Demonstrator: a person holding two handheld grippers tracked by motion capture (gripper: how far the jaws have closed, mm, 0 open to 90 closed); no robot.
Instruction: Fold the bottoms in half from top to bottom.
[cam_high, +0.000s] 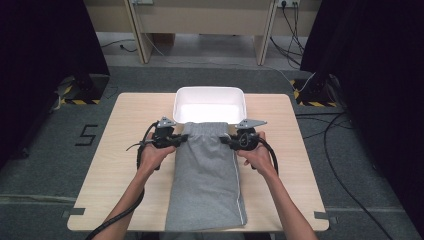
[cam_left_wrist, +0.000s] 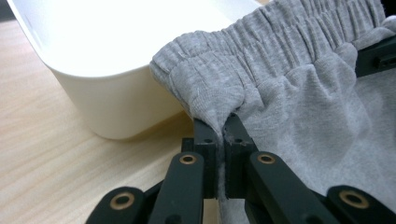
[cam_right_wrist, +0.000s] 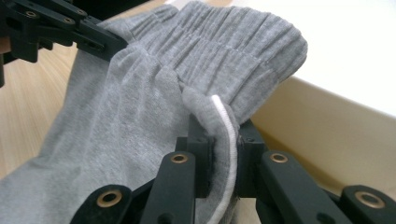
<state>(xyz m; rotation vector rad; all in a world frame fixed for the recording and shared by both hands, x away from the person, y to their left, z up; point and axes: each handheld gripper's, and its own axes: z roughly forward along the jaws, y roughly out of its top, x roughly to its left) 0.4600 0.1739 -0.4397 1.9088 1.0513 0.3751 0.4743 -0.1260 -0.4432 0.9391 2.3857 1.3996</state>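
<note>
wooden table: white tub, grey shorts on top.

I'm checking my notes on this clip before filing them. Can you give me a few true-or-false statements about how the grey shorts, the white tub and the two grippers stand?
1. The left gripper is shut on the waistband end of the grey shorts. True.
2. The right gripper hangs open above the table. False: it is shut on the shorts' other waistband corner, by the white side stripe.
3. The white tub sits on the far side of the shorts from the person. True.
4. The shorts lie fully inside the tub. False: only the waistband reaches the tub's near rim; the rest lies on the table.
5. The tub holds folded clothes. False: its inside looks bare.
</note>
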